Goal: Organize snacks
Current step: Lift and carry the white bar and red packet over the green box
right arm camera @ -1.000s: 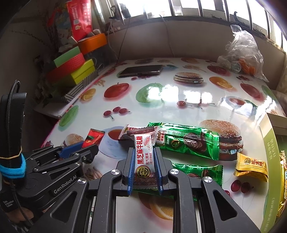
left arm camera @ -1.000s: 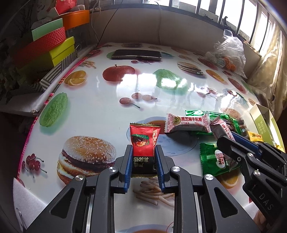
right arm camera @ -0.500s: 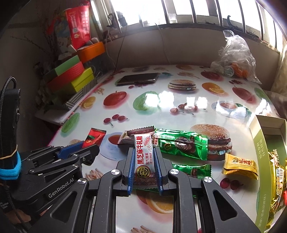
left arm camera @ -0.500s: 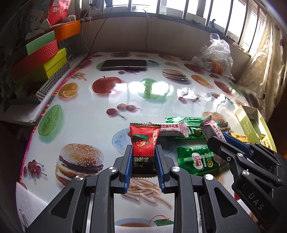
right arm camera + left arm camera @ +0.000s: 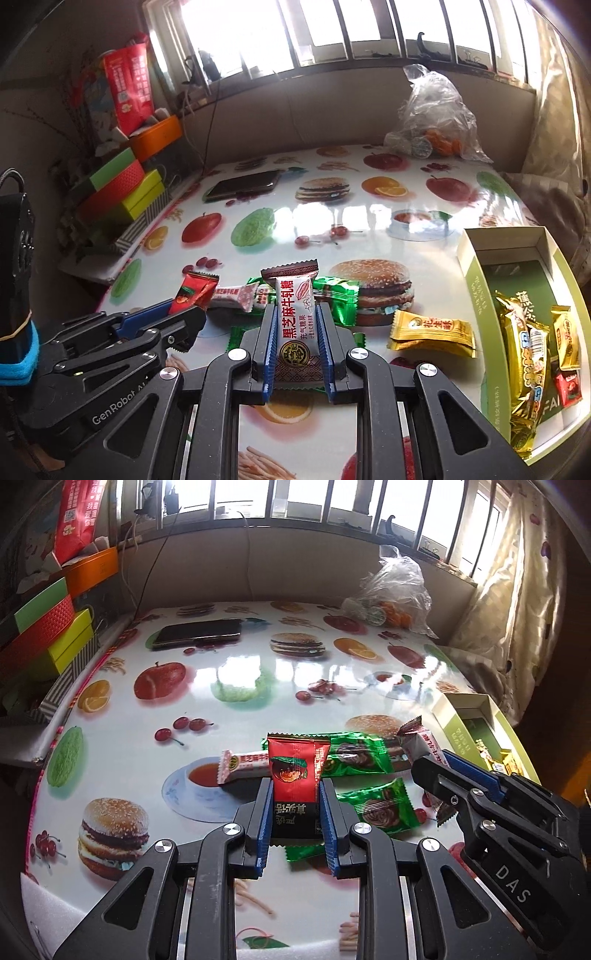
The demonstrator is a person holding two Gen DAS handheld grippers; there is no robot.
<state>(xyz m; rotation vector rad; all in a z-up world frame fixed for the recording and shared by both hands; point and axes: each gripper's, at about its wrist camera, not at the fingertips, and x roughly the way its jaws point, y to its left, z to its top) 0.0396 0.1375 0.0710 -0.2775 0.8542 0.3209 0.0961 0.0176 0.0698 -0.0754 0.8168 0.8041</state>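
The left gripper (image 5: 295, 805) has its two blue fingers (image 5: 263, 823) squeezed tight on a red snack packet (image 5: 295, 771), which stands up between them, off the table. The right gripper (image 5: 295, 332) is squeezed the same way on a white candy bar (image 5: 295, 325) with red letters, and this one also sticks up between the fingers. In the left view the right gripper (image 5: 439, 764) pokes in from the right side with its white bar. In the right view the left gripper (image 5: 181, 306) pokes in from the left with its red packet. Just past the fingers, more snacks lie on the table (image 5: 240, 672), which has pictures of burgers and fruit on it. There is another white candy bar (image 5: 242, 766), a long green packet (image 5: 356, 757) and a small green packet (image 5: 380, 806). A yellow candy (image 5: 430, 328) lies near the green box (image 5: 471, 280) on the right. The box is open and holds a long gold packet (image 5: 526, 373) and some small candies. Far back on the table are a dark phone (image 5: 199, 633) and a clear plastic bag (image 5: 395, 590) with oranges in it. Bright boxes (image 5: 44, 635) are piled up on the left side.
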